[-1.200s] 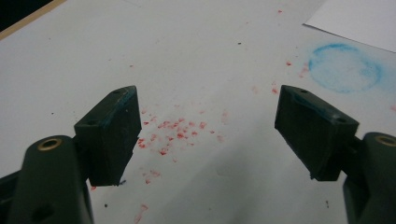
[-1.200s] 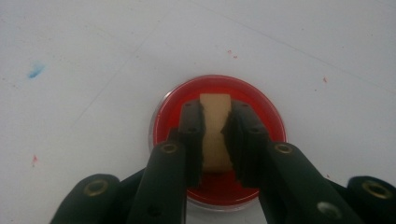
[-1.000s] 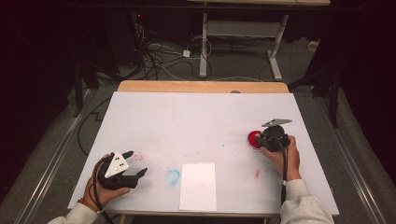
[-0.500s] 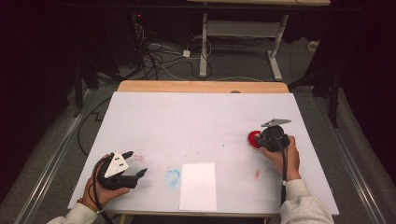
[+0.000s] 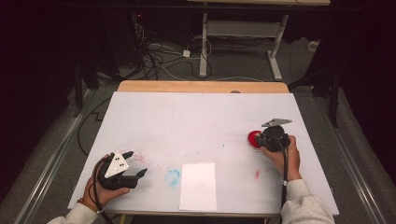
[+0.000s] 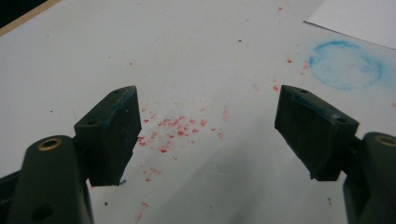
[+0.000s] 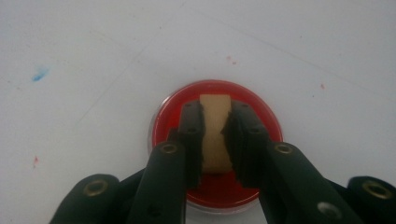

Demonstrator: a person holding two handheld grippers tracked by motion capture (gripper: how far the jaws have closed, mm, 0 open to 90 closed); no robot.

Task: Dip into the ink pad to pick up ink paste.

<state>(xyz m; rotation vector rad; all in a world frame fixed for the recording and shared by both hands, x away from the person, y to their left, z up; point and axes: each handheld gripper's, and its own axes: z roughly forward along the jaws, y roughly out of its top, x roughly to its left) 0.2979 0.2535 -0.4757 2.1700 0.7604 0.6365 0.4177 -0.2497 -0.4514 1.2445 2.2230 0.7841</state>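
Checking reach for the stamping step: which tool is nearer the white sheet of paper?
Left. The left tool, jaws open, sits just left of the white sheet of paper. The right tool is farther off to the upper right, shut on a wooden stamp over the red ink pad.

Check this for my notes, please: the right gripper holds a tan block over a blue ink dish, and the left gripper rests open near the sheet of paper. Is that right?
The colour is wrong. The dish under the tan block is red, as the right gripper view shows. The rest stands: the right gripper has its jaws shut on the block, and the left gripper rests open near the sheet of paper.
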